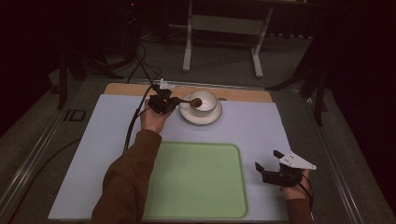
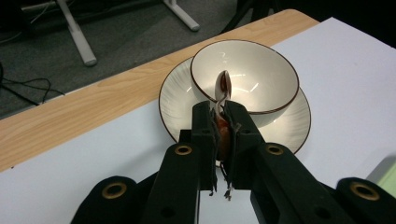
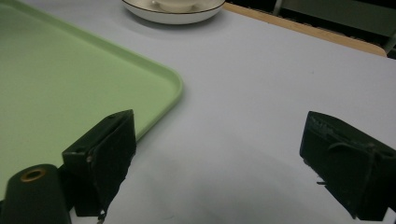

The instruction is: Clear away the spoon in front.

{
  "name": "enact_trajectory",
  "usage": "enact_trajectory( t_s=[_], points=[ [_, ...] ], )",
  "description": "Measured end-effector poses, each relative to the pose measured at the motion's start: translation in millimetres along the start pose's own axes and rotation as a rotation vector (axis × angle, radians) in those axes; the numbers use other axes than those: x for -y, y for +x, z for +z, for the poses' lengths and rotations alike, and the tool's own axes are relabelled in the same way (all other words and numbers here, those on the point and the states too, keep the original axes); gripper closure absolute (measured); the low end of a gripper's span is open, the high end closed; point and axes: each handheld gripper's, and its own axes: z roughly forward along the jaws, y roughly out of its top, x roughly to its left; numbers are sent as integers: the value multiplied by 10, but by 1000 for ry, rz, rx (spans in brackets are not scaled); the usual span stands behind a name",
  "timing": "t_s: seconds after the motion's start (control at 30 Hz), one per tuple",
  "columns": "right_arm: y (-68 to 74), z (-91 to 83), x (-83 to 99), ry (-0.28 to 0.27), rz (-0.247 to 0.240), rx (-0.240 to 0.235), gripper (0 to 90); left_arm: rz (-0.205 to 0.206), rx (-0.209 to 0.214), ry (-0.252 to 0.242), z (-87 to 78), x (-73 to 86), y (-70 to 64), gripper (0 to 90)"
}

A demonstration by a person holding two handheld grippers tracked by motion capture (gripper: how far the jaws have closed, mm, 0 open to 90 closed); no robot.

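Black left gripper (image 2: pixel 221 122) pinches glossy spoon (image 2: pixel 222 88) over round bowl (image 2: pixel 261 79).

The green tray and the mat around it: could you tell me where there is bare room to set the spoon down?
The tray is bare, as is the mat between it and the saucer. Crowded: the bowl, where the left gripper holds the spoon.

Room was dim, surroundings near black in the high view. Light fell from overhead onto the tabletop (image 1: pixel 261 126). Glare streaked the bowl (image 2: pixel 261 77) interior (left gripper view). Near tongs looked soft, out of focus. Shadows stayed faint; corners darkened.
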Motion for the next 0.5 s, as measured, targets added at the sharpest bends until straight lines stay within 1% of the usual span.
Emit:
enact_trajectory(
  t_s=[0.03, 0.17, 0.27, 0.3, 0.4, 0.5],
  points=[
    [1, 0, 0, 1, -1, 0, 106, 1, -2, 1, -16, 2, 3, 837],
    [1, -2, 0, -1, 1, 0, 106, -18, 2, -13, -69, 38, 36, 837],
    [3, 1, 0, 0, 0, 0, 106, -26, 20, -45, -138, 62, 66, 837],
    [4, 2, 0, 1, 0, 1, 106, -25, 16, -53, -166, 64, 70, 837],
    [6, 3, -1, 2, 0, 2, 106, -39, 23, -86, -259, 60, 86, 837],
    [6, 0, -1, 0, -1, 2, 106, -37, 22, -112, -367, 49, 92, 837]
  ],
)
